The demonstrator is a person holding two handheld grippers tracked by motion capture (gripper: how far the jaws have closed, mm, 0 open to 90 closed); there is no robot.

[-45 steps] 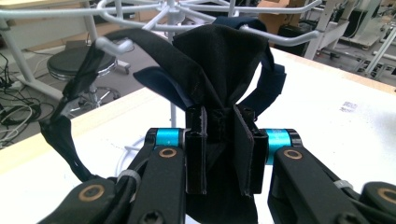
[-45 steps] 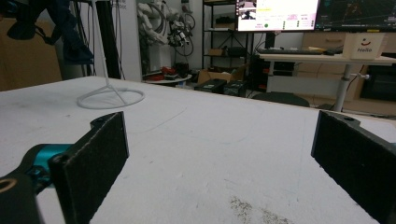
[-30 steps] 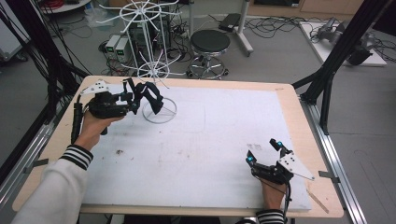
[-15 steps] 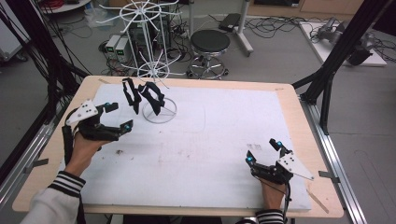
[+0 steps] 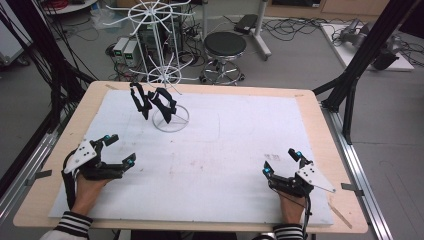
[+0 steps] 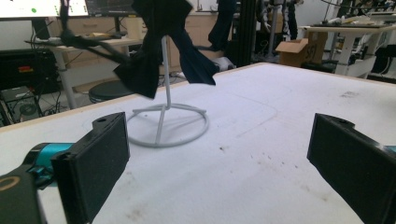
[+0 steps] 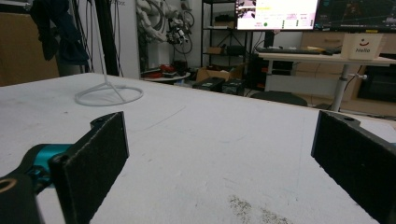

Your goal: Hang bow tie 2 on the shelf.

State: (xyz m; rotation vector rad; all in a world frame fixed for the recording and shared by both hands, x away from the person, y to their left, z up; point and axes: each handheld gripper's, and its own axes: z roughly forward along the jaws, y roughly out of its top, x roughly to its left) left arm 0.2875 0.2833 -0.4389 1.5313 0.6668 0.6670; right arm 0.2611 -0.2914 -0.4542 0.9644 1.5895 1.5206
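Dark cloth: draped on the white wire stand — far-left part of the tabletop.
Left tongs: jaws apart, empty — just opened, well short of the cloth.
Right tongs: jaws apart, empty, near edge, right.

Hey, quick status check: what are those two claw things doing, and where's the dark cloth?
Left gripper open, empty, low over table. Right gripper open, empty. Dark cloth draped on white wire stand. Nothing between grippers and stand.
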